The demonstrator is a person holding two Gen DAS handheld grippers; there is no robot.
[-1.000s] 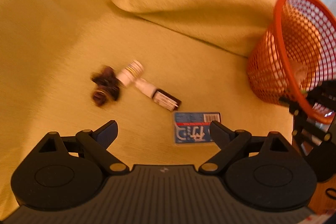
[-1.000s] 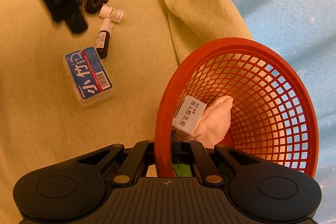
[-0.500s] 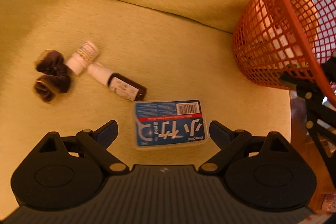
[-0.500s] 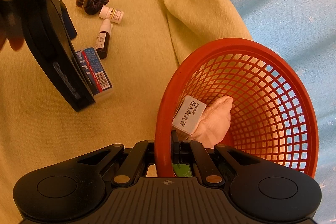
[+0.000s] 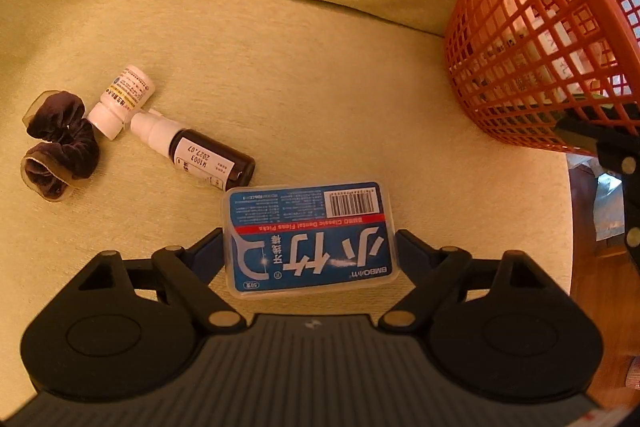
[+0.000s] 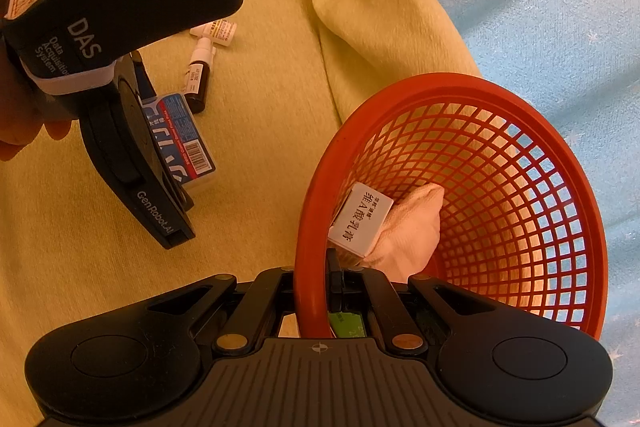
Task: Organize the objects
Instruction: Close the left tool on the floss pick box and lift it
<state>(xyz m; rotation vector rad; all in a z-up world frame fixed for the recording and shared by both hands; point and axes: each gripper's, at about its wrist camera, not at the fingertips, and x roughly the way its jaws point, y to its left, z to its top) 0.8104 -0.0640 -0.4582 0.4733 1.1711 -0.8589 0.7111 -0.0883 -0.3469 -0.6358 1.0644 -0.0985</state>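
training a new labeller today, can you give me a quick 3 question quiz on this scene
1. True or false: the right hand-held gripper is clamped on the rim of the orange basket.
2. Which item sits between the fingers of the left hand-held gripper? A) brown spray bottle B) blue floss pick box C) dark scrunchie
3. Fill in: the small white bottle lies between the dark scrunchie and the ______.

Key
1. True.
2. B, the blue floss pick box; both fingers flank its sides.
3. The brown spray bottle.
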